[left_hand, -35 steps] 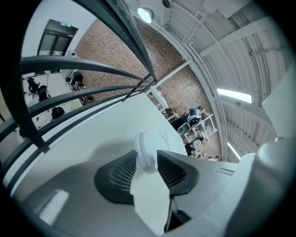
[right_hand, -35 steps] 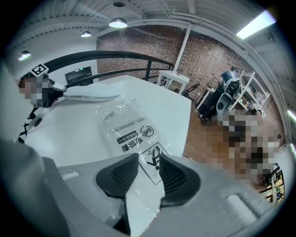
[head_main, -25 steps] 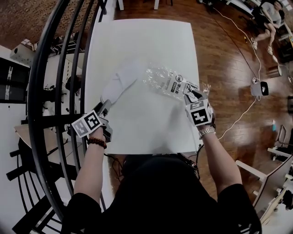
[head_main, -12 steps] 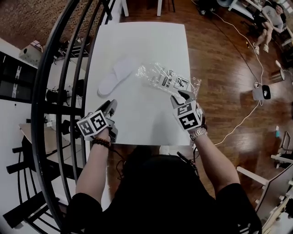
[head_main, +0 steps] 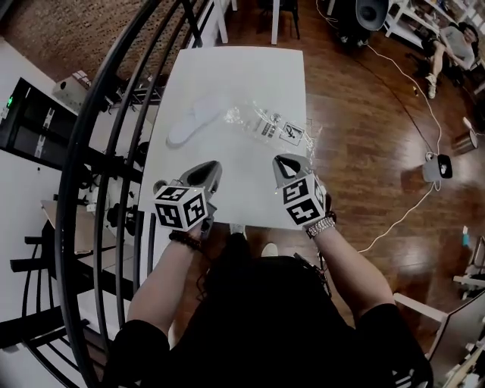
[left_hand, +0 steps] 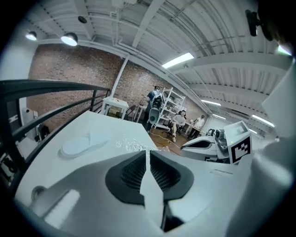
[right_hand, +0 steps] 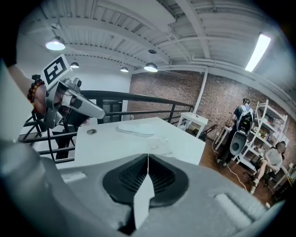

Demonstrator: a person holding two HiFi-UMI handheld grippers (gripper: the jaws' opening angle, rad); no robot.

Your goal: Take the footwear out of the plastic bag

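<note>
A white slipper (head_main: 191, 125) lies flat on the white table (head_main: 227, 76), left of the crumpled clear plastic bag (head_main: 273, 129); the two are apart or barely touching. In the gripper views the slipper (left_hand: 83, 143) (right_hand: 136, 128) and the bag (left_hand: 132, 144) (right_hand: 159, 146) lie well ahead of the jaws. My left gripper (head_main: 208, 168) (left_hand: 148, 150) hovers over the table's near edge, its jaws closing to a thin slit with nothing between them. My right gripper (head_main: 284, 161) (right_hand: 148, 155) hangs level beside it, shut and empty.
A black curved railing (head_main: 98, 151) runs along the table's left side. Wooden floor lies to the right, with a white device (head_main: 438, 167) on a cable. A seated person (head_main: 447, 45) and a speaker (head_main: 371, 11) are at the far back right.
Both grippers drew back from the slipper and the bag toward the table's near edge and closed empty. The slipper and the bag stay on the table.
</note>
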